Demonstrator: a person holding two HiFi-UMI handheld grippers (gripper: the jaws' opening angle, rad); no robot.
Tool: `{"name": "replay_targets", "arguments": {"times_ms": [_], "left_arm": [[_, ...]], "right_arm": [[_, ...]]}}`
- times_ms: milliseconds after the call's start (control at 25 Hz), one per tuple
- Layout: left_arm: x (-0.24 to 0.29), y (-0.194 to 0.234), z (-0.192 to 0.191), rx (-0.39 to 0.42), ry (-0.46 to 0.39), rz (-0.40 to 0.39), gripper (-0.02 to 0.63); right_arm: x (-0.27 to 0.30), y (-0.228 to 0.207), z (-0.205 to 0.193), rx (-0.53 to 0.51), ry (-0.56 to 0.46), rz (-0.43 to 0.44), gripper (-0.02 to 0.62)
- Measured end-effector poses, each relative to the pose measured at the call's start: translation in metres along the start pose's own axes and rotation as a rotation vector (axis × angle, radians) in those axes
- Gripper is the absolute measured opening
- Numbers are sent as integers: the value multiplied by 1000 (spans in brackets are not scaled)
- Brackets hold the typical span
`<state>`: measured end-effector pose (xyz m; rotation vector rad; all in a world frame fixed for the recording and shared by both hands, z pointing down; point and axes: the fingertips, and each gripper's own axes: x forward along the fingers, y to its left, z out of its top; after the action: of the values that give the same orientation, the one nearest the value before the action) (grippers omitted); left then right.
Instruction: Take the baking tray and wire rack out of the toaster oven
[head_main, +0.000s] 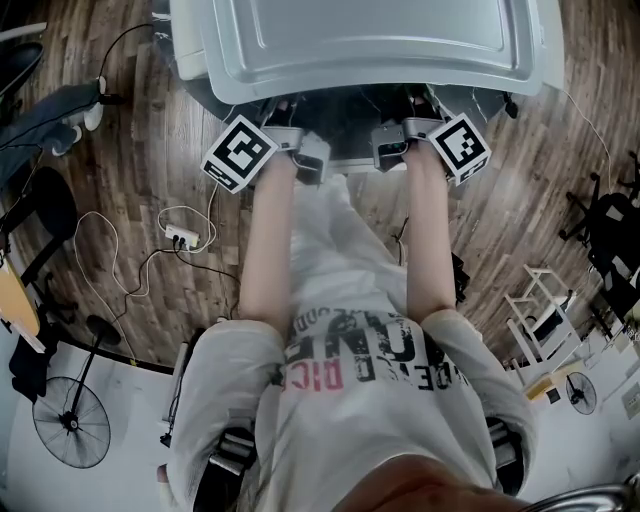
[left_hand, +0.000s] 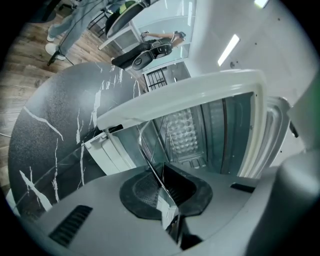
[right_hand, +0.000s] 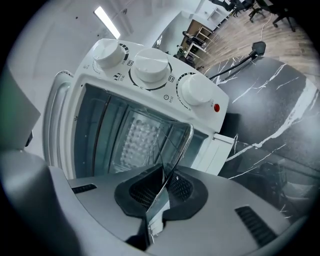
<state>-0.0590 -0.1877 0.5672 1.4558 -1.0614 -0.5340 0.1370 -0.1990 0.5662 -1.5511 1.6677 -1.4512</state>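
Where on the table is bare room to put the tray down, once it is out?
Free: the marble tabletop left of the toaster oven, and its stretch right of the oven, bordered at the far edge by a black plug. Crowded: the oven mouth, where the left gripper and right gripper are both shut on the tray edge.

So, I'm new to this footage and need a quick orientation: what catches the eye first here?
The white toaster oven with three knobs dominates the right gripper view, on a dark marbled table. Both the left gripper and right gripper are shut on the near rim of the baking tray at its mouth.
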Motion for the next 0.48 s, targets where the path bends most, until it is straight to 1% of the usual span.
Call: {"name": "replay_targets", "arguments": {"times_ms": [480], "left_arm": [[-15,1,-6,15,4,9,8]], "right_arm": [[-14,-1,-8,-11,18,-4,11]]}}
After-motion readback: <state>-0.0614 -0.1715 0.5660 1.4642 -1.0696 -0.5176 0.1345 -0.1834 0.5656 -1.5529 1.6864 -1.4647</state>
